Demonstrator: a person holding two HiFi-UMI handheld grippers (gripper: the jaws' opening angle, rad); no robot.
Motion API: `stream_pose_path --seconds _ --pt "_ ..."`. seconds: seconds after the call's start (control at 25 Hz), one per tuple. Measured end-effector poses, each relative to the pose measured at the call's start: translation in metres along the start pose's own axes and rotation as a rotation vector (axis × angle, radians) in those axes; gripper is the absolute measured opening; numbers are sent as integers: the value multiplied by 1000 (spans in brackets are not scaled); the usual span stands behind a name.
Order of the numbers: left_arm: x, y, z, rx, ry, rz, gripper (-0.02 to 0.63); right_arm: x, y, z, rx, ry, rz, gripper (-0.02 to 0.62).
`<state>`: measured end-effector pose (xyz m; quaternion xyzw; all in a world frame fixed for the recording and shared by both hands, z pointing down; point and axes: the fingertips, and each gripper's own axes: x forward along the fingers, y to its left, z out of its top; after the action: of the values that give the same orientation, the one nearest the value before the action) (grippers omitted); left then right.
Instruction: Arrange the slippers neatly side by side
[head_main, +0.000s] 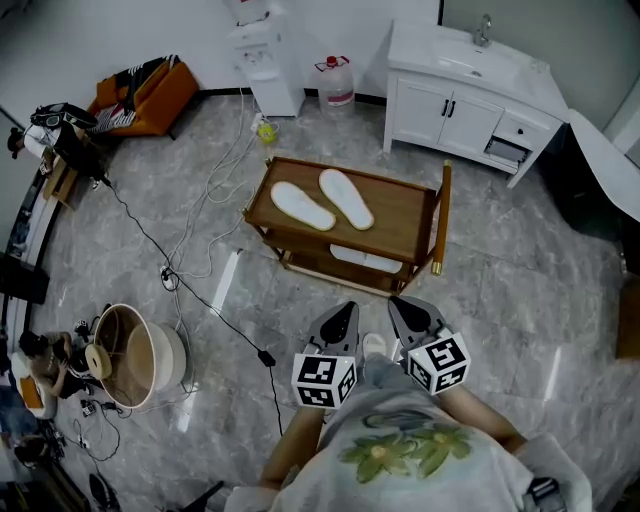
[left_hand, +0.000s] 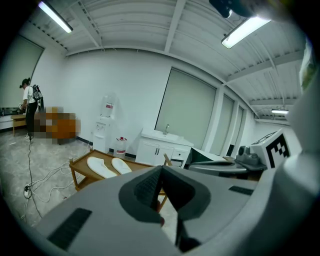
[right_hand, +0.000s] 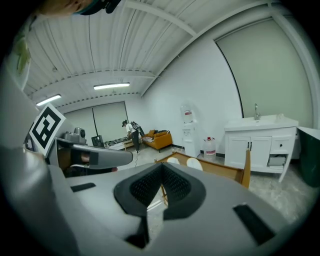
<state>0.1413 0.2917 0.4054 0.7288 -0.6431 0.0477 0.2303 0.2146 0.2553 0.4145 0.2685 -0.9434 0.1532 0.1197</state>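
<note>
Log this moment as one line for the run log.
left gripper: shut, empty | right gripper: shut, empty | left slipper, right slipper: side by side on cart top | grippers: short of cart

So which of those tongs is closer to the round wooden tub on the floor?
Left. The left tongs are off to the right of the tub, well apart from it; the right tongs sit farther right still, beyond the left ones.
</note>
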Motion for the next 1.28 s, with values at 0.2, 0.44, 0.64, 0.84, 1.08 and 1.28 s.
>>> stream_pose_path --seconds 0.2,0.44,0.64,0.84,1.08,1.28 --pt "18 12 12 2 4 12 15 21 -13 11 5 -3 9 6" --pt "42 24 23 5 2 28 15 43 -32 20 5 -6 14 6" --pt "58 33 33 0 -11 42 15 60 -46 28 -5 -7 26 6" --pt "70 37 41 -10 -21 63 15 70 -57 39 -11 -14 45 6" --pt "76 39 45 -13 -12 77 15 79 -60 43 -1 -11 73 6" --pt "79 38 45 -13 6 79 15 82 -60 45 5 -7 92 6"
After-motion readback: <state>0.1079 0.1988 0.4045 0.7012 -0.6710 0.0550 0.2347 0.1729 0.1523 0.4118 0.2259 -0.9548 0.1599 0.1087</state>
